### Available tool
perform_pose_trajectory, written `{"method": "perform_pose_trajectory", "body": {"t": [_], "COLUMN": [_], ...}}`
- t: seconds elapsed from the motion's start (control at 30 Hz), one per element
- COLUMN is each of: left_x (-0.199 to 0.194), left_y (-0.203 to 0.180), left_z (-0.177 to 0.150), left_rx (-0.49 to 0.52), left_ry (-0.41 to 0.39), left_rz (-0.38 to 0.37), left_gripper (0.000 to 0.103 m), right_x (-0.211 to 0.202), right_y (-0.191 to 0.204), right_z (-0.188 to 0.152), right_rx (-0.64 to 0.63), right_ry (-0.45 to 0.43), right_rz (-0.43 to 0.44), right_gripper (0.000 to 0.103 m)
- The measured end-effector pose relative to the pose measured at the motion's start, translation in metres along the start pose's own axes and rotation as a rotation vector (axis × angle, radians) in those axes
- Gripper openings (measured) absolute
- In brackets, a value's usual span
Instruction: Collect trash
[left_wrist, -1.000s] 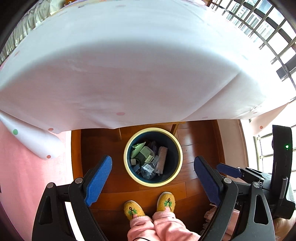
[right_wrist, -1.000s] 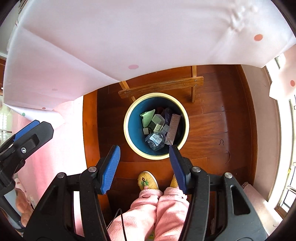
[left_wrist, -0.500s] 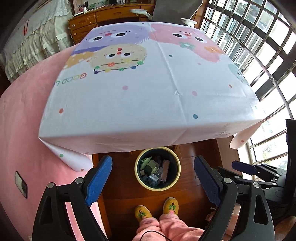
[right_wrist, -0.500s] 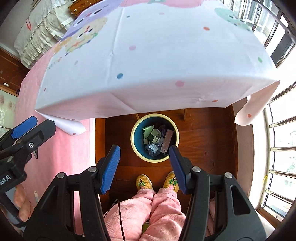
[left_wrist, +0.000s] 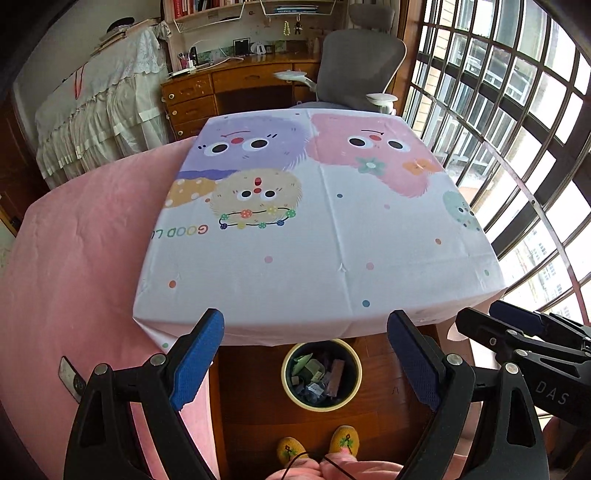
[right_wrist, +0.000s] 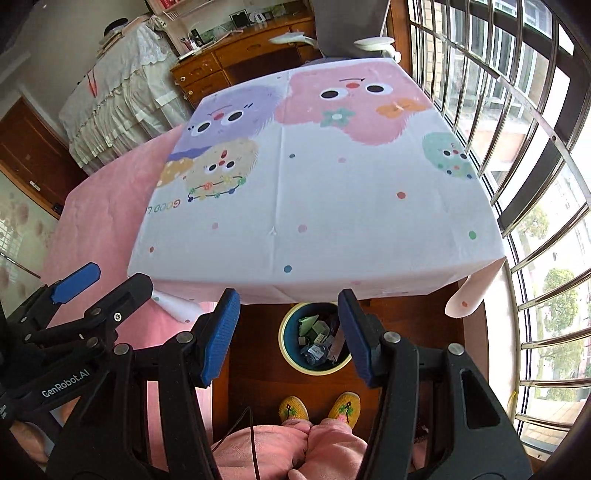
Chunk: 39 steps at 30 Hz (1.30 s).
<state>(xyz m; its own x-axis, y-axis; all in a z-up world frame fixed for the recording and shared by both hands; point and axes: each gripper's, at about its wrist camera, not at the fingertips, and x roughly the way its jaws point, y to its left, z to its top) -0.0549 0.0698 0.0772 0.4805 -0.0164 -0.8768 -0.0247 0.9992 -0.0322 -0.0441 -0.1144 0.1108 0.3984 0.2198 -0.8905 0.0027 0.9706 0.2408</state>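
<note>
Right claw (right_wrist: 288, 334) gapes empty above the filled bin (right_wrist: 291, 356).

Both wrist views look steeply down, sharing table (left_wrist: 314, 258) and bin (right_wrist: 291, 350).

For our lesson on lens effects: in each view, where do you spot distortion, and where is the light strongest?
Left wrist view: the barred window bows into curves and glows overexposed at right; the cartoon-print white tablecloth bulges. Right wrist view: the window bars curve likewise, daylight floods from the right, the round yellow-rimmed trash bin sits in shade.
</note>
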Motion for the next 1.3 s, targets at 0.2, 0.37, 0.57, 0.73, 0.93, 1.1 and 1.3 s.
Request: {"method": "perform_pose_trajectory", "body": {"t": [0.2, 0.37, 0.57, 0.73, 0.93, 1.1, 1.3], "left_x": [-0.016, -0.017, -0.014, -0.011, -0.011, -0.009, -0.009], "left_y": [-0.003, 0.001, 0.002, 0.004, 0.006, 0.006, 0.005], "left_z": [0.001, -0.001, -0.003, -0.004, -0.003, -0.007, -0.011], "left_rx": [-0.02, -0.049, -0.063, -0.068, -0.064, -0.07, -0.078], "left_ry": [-0.022, -0.025, -0.028, -0.031, -0.032, -0.026, -0.024], "left_rz": [0.009, 0.006, 0.01, 0.017, 0.017, 0.02, 0.027], "left_gripper": [0.091, 0.091, 0.091, 0.091, 0.091, 0.091, 0.091], "right_x": [-0.02, -0.028, -0.029, -0.027, -0.027, -0.026, -0.024], "right_y": [0.011, 0.016, 0.019, 0.019, 0.02, 0.021, 0.022], "right_z": [0.001, -0.002, -0.003, -0.003, -0.003, -0.004, -0.006], "right_rx": [-0.035, -0.055, -0.075, -0.08, -0.079, -0.078, -0.08], "right_ry": [-0.071, -0.094, -0.108, -0.104, -0.105, -0.101, -0.099], "right_rz": [-0.01, -0.009, -0.009, -0.007, -0.006, -0.006, -0.003], "right_gripper": [0.052, 0.052, 0.052, 0.052, 0.052, 0.052, 0.052]}}
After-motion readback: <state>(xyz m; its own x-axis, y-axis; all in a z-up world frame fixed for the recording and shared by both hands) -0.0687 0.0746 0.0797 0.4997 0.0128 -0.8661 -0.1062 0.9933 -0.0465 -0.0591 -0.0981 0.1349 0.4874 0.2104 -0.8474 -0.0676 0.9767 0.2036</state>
